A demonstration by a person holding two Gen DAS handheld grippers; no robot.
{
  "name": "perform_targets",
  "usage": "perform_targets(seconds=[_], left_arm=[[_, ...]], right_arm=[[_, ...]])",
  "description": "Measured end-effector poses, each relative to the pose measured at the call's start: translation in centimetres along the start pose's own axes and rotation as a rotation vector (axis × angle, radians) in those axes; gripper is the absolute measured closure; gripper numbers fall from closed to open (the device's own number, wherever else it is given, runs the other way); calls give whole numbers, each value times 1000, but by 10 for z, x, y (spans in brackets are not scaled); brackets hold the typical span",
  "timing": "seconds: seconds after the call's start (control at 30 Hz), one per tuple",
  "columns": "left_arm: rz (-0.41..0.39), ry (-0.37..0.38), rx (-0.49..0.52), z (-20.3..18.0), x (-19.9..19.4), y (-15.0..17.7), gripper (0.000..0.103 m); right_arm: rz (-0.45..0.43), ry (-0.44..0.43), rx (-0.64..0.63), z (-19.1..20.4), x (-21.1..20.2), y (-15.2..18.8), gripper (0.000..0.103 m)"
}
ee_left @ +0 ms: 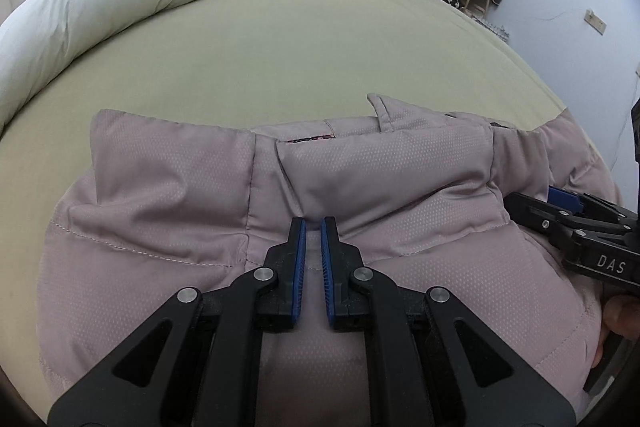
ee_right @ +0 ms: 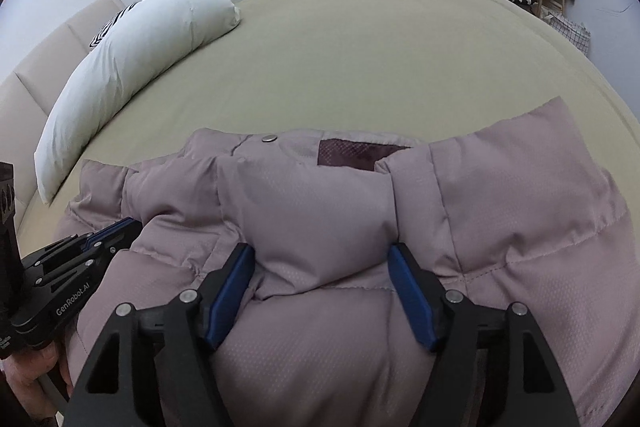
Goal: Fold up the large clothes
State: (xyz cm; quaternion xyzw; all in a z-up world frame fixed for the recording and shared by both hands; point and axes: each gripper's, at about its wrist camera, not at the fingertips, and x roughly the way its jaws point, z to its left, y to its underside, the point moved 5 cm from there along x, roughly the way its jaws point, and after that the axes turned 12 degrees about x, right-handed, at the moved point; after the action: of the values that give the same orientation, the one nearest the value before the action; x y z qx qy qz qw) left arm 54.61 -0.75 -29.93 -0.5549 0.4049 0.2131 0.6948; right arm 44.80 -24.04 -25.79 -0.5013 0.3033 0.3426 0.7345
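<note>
Puffy mauve jacket (ee_left: 192, 195) sits on the near part of the olive bed (ee_left: 320, 39), already bunched into a thick bundle, collar side at the far edge. White pillow (ee_left: 80, 7) is way off far-left, not in the way.

Left gripper (ee_left: 314, 227): jaws nearly together w/ a thin bit of fabric pinched between them, near the middle of the bundle. It's clamped on the jacket imo, tho it's a small bite.

Right gripper (ee_right: 322, 255): jaws apart, straddling a fat ridge of the padding. Pads look like they're beside the ridge, not squeezing it yet, so I'd call it open.

How I'd do this step: close the right side on the whole ridge, not just the shell layer, bc down stuff slips. Then move both hands together at the same height so the fold lands square, and press down after to push air out. Main risk = the left's thin pinch slipping.
</note>
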Motion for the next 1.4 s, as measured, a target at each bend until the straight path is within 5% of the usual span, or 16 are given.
perform_targets(seconds=[0.43, 0.97, 1.07, 1.2, 1.4], left_arm=[[-50, 20, -21, -2, 20, 7, 96], [-26, 38, -10, -8, -10, 16, 95], [-38, -22, 27, -6, -51, 28, 95], [-112, -159, 36, 14, -102, 51, 95], [-36, -154, -52, 51, -75, 86, 95]], right_arm=[[-83, -31, 19, -10, 11, 0, 30], [-81, -43, 21, -8, 3, -4, 29], [-58, -20, 31, -6, -22, -4, 30], [-168, -18, 60, -24, -81, 5, 26], [-148, 87, 101, -92, -76, 21, 26]])
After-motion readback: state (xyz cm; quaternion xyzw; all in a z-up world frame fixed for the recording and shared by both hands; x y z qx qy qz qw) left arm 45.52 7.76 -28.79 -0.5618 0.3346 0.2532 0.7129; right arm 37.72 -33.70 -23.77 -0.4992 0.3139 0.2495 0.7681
